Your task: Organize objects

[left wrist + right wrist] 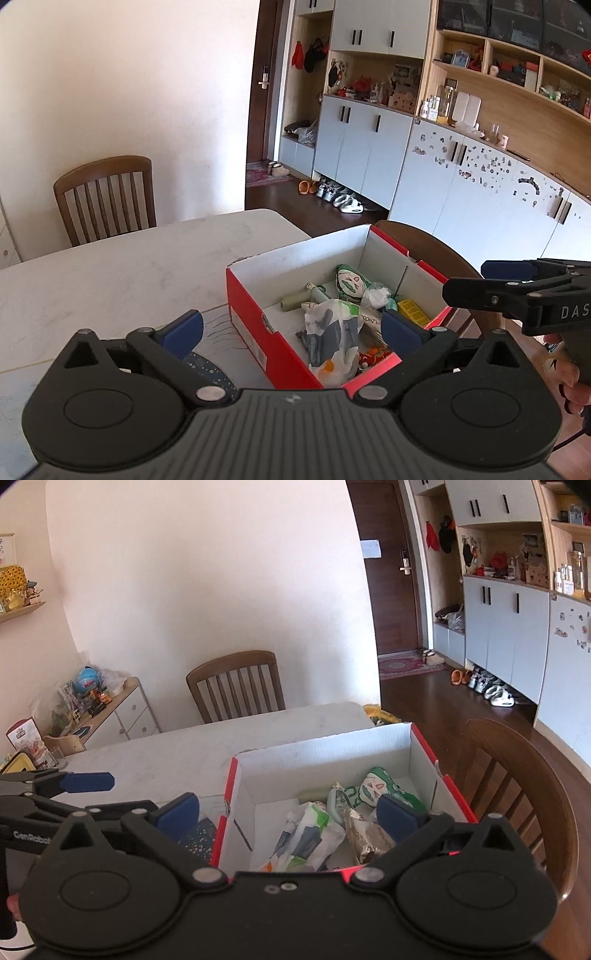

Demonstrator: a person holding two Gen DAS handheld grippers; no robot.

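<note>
Apparently the sorting is nearly done: both the left hand-held gripper [291,325] and right hand-held gripper [288,810] are released and empty, the packets [328,332] lie in the red box [255,332] just ahead, and the bench [129,266] shows almost nothing left.

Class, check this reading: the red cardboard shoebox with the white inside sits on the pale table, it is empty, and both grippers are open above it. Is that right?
Not quite: the red cardboard shoebox is not empty. The left wrist view shows packets, a yellow carton and a crumpled plastic bag inside. It does sit on the pale table, with the left gripper and right gripper open.
</note>
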